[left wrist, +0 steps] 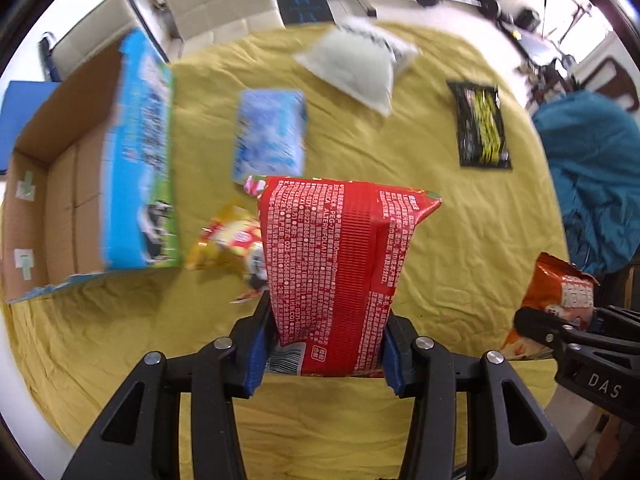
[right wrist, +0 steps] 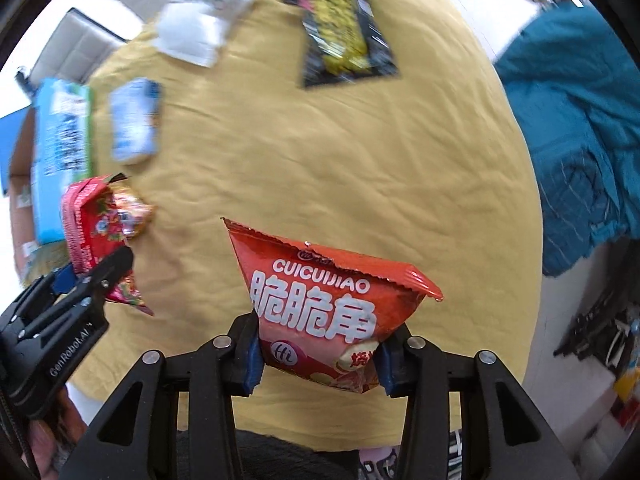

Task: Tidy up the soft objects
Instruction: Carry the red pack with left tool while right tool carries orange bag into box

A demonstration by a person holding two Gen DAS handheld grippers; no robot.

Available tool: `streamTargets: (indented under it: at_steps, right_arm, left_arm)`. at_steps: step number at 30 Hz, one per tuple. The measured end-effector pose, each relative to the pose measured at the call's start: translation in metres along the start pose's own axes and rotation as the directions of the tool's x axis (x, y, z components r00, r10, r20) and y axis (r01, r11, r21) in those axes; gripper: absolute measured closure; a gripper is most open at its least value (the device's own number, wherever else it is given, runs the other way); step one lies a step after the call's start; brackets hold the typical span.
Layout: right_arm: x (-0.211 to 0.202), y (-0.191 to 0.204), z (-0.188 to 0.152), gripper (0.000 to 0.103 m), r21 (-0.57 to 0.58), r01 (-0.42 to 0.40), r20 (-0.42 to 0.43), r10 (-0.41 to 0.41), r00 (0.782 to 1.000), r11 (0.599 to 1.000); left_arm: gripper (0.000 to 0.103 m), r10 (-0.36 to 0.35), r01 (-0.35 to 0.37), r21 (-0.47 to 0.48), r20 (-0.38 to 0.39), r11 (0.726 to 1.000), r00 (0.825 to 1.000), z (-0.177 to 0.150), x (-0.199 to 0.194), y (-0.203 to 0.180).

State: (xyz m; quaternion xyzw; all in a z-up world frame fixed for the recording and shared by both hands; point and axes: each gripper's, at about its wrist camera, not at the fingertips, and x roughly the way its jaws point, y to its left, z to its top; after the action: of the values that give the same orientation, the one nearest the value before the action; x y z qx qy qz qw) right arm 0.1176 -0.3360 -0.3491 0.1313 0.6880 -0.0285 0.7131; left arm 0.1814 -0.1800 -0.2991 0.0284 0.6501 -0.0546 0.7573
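Over yellow cloth (left wrist: 460, 208) | left tongs (left wrist: 326, 364) clamp red packet (left wrist: 336, 264) | right tongs (right wrist: 320, 364) clamp orange chip bag (right wrist: 320, 300) | carton (left wrist: 60, 200) interior bare

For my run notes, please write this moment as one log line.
left gripper: shut on red bag | right gripper: shut on orange bag | both bags off the yellow cloth | box: open

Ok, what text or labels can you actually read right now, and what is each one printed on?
"CUICUIJIAO", above large white Chinese characters: orange snack bag in the right gripper.
"DAS": right gripper's body, seen from the left wrist.
"GenRobot.AI": left gripper's body, seen from the right wrist.
Red bag in the left gripper: dense white fine print, too small to read.
Blue-sided cardboard box, blue pack, black and yellow packet: blurred, unreadable.
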Motion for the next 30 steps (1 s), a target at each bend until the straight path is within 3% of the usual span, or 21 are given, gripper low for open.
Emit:
streamTargets:
  at_steps: [7, 15, 23, 30]
  right_arm:
    - [-0.051, 0.057, 0.018, 0.057, -0.115, -0.023, 0.085, 0.033, 0.996, 0.993]
    - [-0.082, 0.155, 0.040, 0.057, -0.208, -0.054, 0.145, 0.086, 0.986, 0.977]
    - [-0.074, 0.271, 0.073, 0.057, -0.296, -0.054, 0.162, 0.106, 0.981, 0.954]
    - [-0.046, 0.343, 0.111, 0.057, -0.331, -0.049, 0.142, 0.101, 0.985, 0.943]
  left_arm:
    - [0.060, -0.022, 0.028, -0.052, 0.113, 0.998, 0.993, 0.011, -0.052, 0.075]
    - [0.060, -0.007, 0.027, -0.103, 0.195, 0.994, 0.981, 0.028, -0.089, 0.162]
    - [0.060, 0.038, -0.003, -0.173, 0.203, 0.985, 0.978, 0.050, -0.082, 0.255]
    - [0.060, 0.057, -0.019, -0.209, 0.179, 0.978, 0.982, 0.065, -0.057, 0.316]
